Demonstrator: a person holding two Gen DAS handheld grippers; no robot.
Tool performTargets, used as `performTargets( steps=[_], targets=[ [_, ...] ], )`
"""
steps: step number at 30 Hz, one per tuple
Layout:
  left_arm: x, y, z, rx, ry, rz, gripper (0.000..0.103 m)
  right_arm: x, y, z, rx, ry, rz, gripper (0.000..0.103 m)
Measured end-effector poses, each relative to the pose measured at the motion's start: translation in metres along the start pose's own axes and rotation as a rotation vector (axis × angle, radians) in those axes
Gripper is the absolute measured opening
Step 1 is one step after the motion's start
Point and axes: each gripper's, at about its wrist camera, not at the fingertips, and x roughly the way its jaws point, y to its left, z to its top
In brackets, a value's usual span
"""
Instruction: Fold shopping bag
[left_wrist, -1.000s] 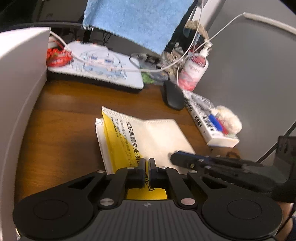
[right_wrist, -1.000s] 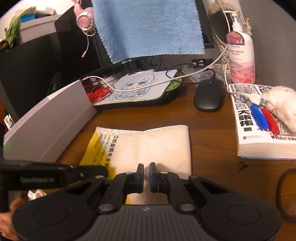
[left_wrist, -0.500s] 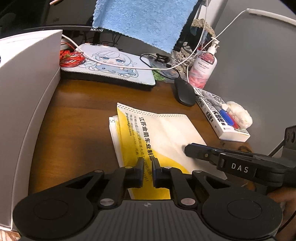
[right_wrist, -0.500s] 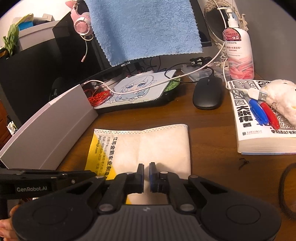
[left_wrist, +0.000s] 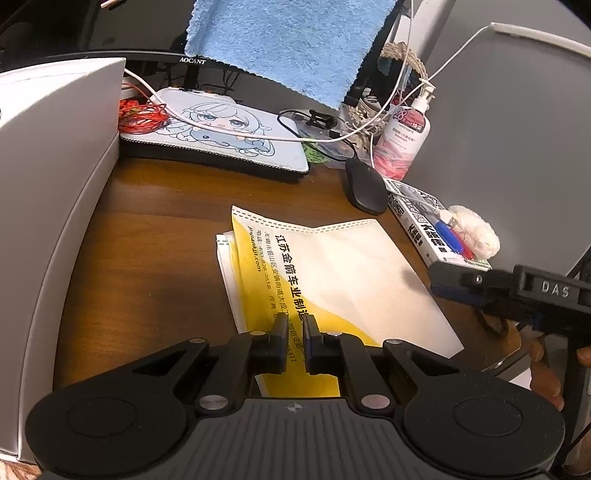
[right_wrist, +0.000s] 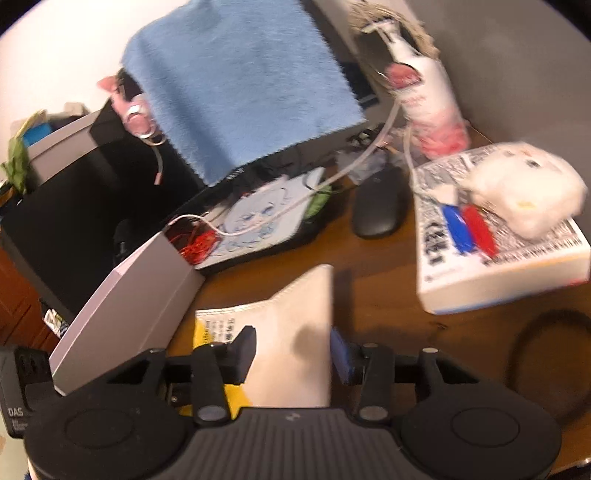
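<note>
Shopping bag (left_wrist: 332, 269) lies flat, part-folded, on the wooden desk (left_wrist: 155, 236). Left gripper (left_wrist: 295, 328) hangs over its yellow near edge, fingers nearly together, holding nothing, probably to pin it. Right gripper (right_wrist: 291, 345) is spread wide, straddling the bag's white right edge, likely to pinch it for the next fold.

Both wrist views look forward low over the desk (left_wrist: 155, 221), sharing the folded bag (left_wrist: 332, 266).

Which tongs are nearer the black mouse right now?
Right. The right tongs are open at the shopping bag's right edge, on the side where the mouse lies. The left tongs are shut over the bag's yellow near-left part, farther away.
</note>
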Motion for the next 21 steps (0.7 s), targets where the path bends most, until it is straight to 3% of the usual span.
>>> performTargets(
  steps=[6,7,13,21],
  targets=[
    [0.001,0.005,0.002,-0.022,0.007,-0.017,0.01,0.006,-0.013,-0.005,0.063,0.032,0.059,0.041],
    [0.001,0.005,0.001,-0.023,0.007,-0.017,0.01,0.007,-0.014,-0.006,0.071,0.035,0.067,0.035],
    [0.0,0.005,0.0,-0.019,0.001,-0.018,0.01,0.001,-0.01,-0.005,0.074,0.003,0.127,0.023],
    [-0.001,0.007,0.0,-0.029,0.001,-0.025,0.01,0.003,0.005,-0.006,0.099,0.01,0.288,0.023]
  ],
)
